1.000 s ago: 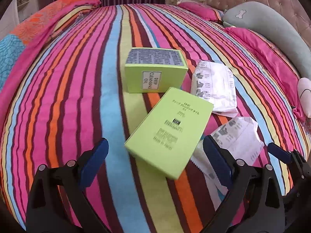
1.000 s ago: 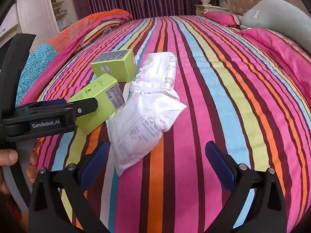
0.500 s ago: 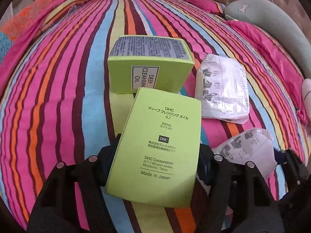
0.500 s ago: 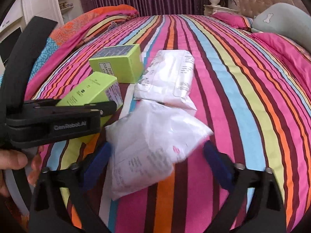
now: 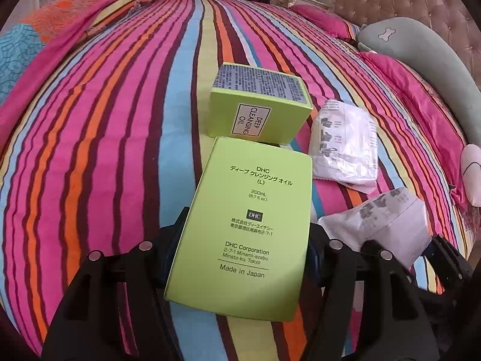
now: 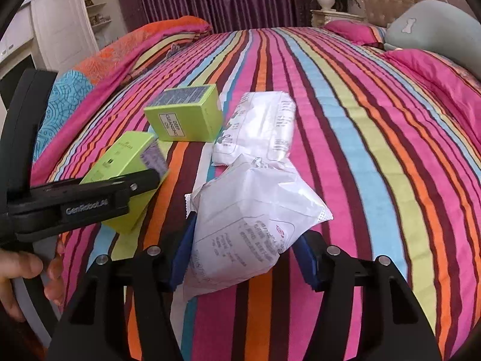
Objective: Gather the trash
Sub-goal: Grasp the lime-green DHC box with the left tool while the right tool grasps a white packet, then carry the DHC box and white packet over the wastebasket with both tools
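My left gripper (image 5: 245,245) is shut on a long lime-green carton (image 5: 252,216), its pads pressing both long sides; the carton's near end is raised off the striped bedspread (image 5: 120,150). In the right wrist view the same carton (image 6: 126,162) sits under the left gripper's black fingers (image 6: 90,204). My right gripper (image 6: 245,255) has its jaws closing on a crumpled white packet (image 6: 255,210), with both blue pads squeezing it. A second green box (image 5: 258,111) and a second white packet (image 5: 345,147) lie loose on the bed just beyond.
A grey-green bolster with a bone mark (image 5: 436,60) and pink pillows lie along the right side by the tufted headboard (image 5: 405,0). A folded orange and turquoise quilt (image 5: 60,15) edges the left. A person's hand (image 6: 18,270) holds the left gripper. White cabinet (image 6: 60,30) behind.
Both grippers came forward and closed from wide open: the left onto the long green carton, the right onto the near white packet, which bunched up between the pads.
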